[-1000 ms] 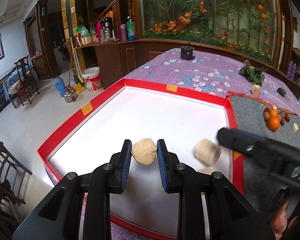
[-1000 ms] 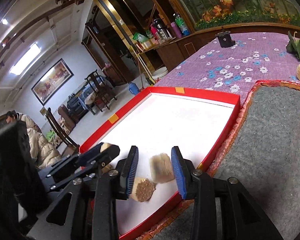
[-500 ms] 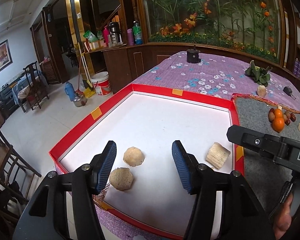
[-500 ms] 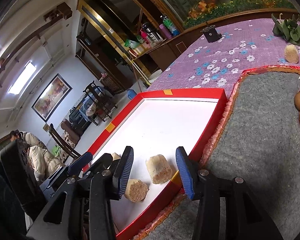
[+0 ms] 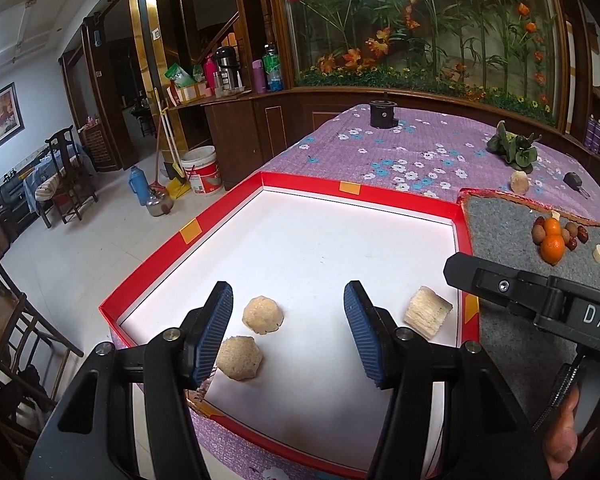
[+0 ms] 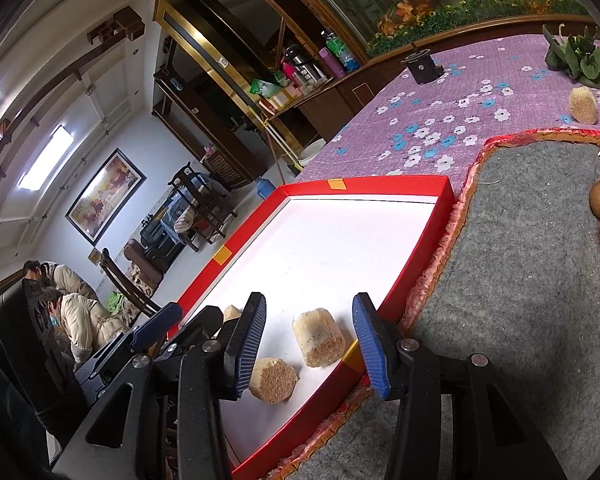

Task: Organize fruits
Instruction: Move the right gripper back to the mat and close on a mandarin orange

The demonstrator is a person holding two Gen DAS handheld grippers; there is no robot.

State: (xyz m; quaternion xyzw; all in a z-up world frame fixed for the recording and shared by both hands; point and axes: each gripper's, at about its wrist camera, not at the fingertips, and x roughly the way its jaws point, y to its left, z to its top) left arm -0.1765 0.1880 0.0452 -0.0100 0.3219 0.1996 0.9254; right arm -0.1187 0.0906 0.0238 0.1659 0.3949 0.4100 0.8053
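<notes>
Three beige cut fruit chunks lie in the red-rimmed white tray (image 5: 300,184): a rounded one (image 5: 262,315), a hexagonal one (image 5: 239,358) and a ridged one (image 5: 427,317) near the right rim. My left gripper (image 5: 290,338) is open and empty above the first two. My right gripper (image 6: 310,346) is open and empty over the ridged chunk (image 6: 318,337), with the hexagonal chunk (image 6: 273,380) by its left finger. Oranges (image 5: 552,248), a kiwi and red dates sit on the grey mat (image 5: 512,220).
Another beige chunk (image 5: 519,182), leafy greens (image 5: 514,148), a black key (image 5: 574,182) and a black cylinder (image 5: 383,114) lie on the purple floral cloth. The table's left edge drops to the floor. Wooden chairs stand at the left.
My left gripper opened and let go of the chunk, which now lies in the tray. My right gripper let go of the ridged chunk. Both grippers pulled back and up.
</notes>
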